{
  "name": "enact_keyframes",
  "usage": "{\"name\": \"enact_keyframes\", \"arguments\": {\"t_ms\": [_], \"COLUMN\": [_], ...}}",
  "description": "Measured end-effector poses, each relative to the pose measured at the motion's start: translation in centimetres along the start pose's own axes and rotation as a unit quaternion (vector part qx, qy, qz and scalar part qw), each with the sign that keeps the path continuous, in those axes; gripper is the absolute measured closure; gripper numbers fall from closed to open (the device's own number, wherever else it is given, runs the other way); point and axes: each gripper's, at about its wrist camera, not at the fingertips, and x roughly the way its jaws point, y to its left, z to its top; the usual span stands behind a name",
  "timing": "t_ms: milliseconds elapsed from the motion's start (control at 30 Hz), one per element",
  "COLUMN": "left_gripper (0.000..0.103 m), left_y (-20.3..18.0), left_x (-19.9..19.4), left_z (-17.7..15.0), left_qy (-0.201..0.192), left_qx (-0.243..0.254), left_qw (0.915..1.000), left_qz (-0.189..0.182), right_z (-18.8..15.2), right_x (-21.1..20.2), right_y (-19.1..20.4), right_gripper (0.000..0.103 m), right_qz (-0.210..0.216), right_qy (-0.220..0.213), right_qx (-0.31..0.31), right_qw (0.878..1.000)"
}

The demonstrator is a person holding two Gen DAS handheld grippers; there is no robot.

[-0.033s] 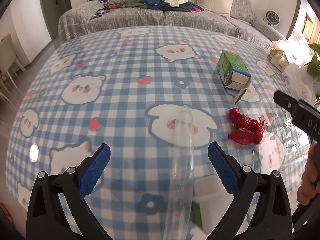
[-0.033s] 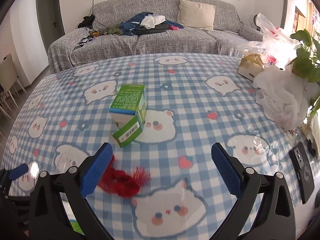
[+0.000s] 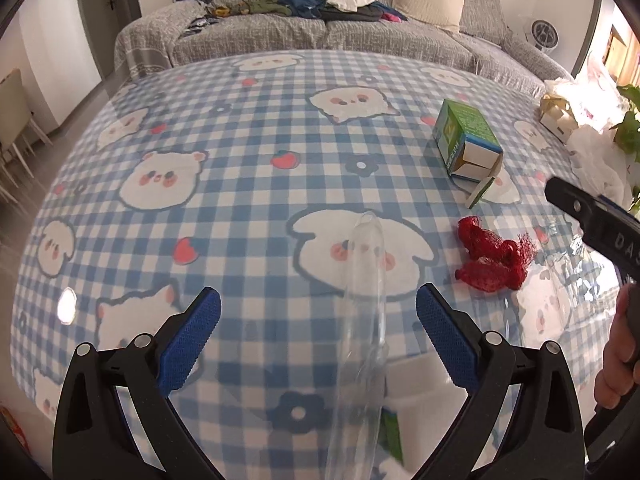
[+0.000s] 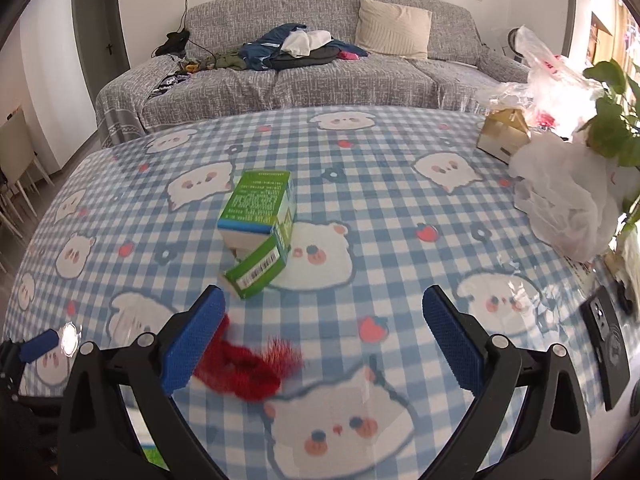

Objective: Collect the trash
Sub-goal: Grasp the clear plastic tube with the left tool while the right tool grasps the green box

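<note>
Just before the green carton [image 4: 260,232], red mesh netting [image 4: 244,372] lay on the tabletop [image 4: 400,208], beside the right gripper [image 4: 320,340]'s inner finger. Both jaws gaped empty; left gripper [image 3: 316,338] possibly straddled clear plastic. Shift leftward, descend, pinch low.

A grey sofa [image 4: 332,68] spans the far side of the room at twelve o'clock, heaped with clothes [image 4: 304,46] and a beige cushion [image 4: 394,26] against white walls. A dark door [image 4: 100,28] stands at ten o'clock, pale chairs [image 3: 14,120] at nine. Bright daylight enters at two o'clock, behind a leafy plant [image 4: 612,120].
</note>
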Motion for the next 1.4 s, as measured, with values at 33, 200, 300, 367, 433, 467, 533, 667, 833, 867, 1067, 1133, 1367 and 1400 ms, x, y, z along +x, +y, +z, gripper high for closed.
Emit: {"name": "enact_keyframes", "arguments": {"t_ms": [33,200,300,367,433,467,533,667,833,867,1067,1133,1367,1400], "left_gripper": [0.007,0.013,0.019,0.022,0.026,0.029,0.031,0.042,0.068,0.075,0.080,0.080,0.080,0.080], "left_y": [-0.1,-0.7,-0.8,-0.8,-0.7,-0.7,-0.8,-1.1,-1.5,-1.6,-1.2,-1.0,-0.3,-0.2], "left_x": [0.2,2.3,3.1,3.6,4.0,4.2,4.2,4.3,4.0,3.9,4.2,4.4,5.2,5.2], "left_z": [0.1,0.7,1.0,1.2,1.2,1.3,1.3,1.4,1.5,1.5,2.3,2.7,4.0,4.2], "left_qy": [0.002,0.027,0.041,0.048,0.054,0.057,0.050,0.043,0.045,0.045,0.042,0.041,0.039,0.039], "left_qx": [0.001,0.006,0.007,0.007,0.007,0.008,0.012,0.022,0.033,0.035,0.038,0.036,0.032,0.031], "left_qw": [1.0000,0.9996,0.9991,0.9988,0.9985,0.9983,0.9986,0.9987,0.9983,0.9982,0.9983,0.9984,0.9986,0.9987], "left_qz": [-0.002,0.000,0.005,0.007,0.012,0.013,0.014,0.017,0.016,0.016,0.014,0.014,0.012,0.010], "right_z": [0.4,1.9,2.8,3.3,3.8,4.0,4.4,4.7,5.0,5.1,5.8,5.9,6.0,5.9], "right_x": [0.5,2.3,3.1,3.5,3.9,4.2,4.8,6.0,7.5,7.6,7.9,8.2,9.5,9.8], "right_y": [0.1,0.7,1.1,1.4,1.8,2.1,2.6,3.4,3.8,3.9,4.8,5.2,5.6,5.6], "right_gripper": [0.008,0.008,0.008,0.009,0.011,0.011,0.013,0.016,0.022,0.023,0.026,0.026,0.039,0.044], "right_qz": [0.001,0.006,0.010,0.013,0.014,0.015,0.017,0.018,0.024,0.025,0.026,0.026,0.023,0.022], "right_qy": [0.002,0.011,0.013,0.013,0.014,0.016,0.019,0.026,0.034,0.033,0.028,0.030,0.038,0.043], "right_qx": [0.001,0.002,0.004,0.004,0.004,0.003,0.001,-0.002,0.003,0.003,0.000,-0.004,-0.002,-0.004], "right_qw": [1.000,1.000,1.000,1.000,1.000,1.000,1.000,0.999,0.999,0.999,0.999,0.999,0.999,0.999]}}
